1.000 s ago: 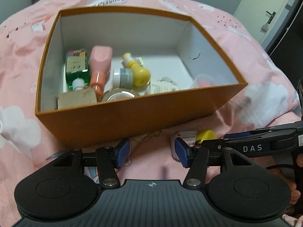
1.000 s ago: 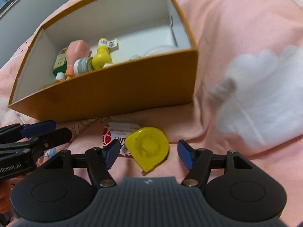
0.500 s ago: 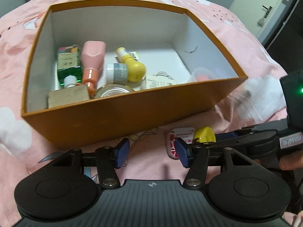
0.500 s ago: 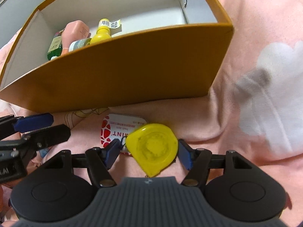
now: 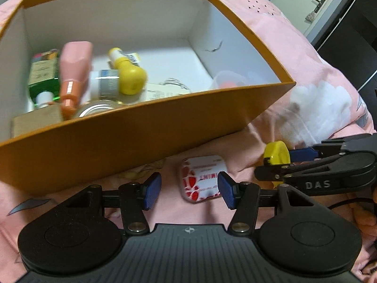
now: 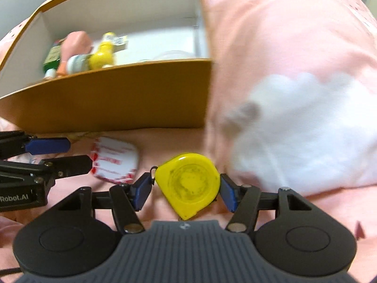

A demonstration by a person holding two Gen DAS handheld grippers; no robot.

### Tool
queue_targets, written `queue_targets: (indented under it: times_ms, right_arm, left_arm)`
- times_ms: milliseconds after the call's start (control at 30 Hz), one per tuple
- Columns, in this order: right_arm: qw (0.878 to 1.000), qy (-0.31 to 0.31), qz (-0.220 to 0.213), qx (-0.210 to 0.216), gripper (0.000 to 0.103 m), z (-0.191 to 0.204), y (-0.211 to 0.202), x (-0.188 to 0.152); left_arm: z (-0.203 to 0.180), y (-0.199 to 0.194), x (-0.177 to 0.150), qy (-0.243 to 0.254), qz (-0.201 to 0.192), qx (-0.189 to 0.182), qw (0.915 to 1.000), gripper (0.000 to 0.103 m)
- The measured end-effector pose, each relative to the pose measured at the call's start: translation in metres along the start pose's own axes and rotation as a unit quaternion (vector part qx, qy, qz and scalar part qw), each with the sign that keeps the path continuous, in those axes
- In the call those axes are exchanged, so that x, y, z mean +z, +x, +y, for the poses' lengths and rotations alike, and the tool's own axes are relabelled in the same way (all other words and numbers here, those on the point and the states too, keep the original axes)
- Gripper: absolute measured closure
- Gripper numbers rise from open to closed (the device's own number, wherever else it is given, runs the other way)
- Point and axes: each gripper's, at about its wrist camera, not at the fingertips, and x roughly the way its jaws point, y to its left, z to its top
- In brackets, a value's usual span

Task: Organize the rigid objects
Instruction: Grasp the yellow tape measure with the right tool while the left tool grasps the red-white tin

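Flat yellow plastic tape measure [image 6: 189,184], face up, clamped between blue pads. Red-and-white rounded mint tin [image 5: 203,178] lies on pink bedding beside orange cardboard box [image 5: 141,139].

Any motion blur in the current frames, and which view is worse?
Right wrist view is worse: orange box, bedding and red-and-white tin smear, while the yellow tape measure in the right hand-held gripper stays sharp. Left wrist view: milder blur on box contents.

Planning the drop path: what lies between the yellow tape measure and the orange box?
Only bare pink bedding separates the yellow tape measure, gripped in the right gripper, from the orange box; the right wrist view shows this.
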Motion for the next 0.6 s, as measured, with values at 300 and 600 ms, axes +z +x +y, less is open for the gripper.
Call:
queue_targets:
  times_ms: [300,600]
  right_arm:
    - [0.997,0.066,0.007,0.041,0.041,-0.022,0.012,-0.005]
    - [0.996,0.081,0.01,0.048,0.041,-0.031,0.01,-0.011]
  left_arm:
    - [-0.002,0.03,0.004,-0.008,0.018,0.002,0.9998,0.035]
    - [-0.007,0.033,0.002,-0.006,0.01,-0.021,0.9997,0.062]
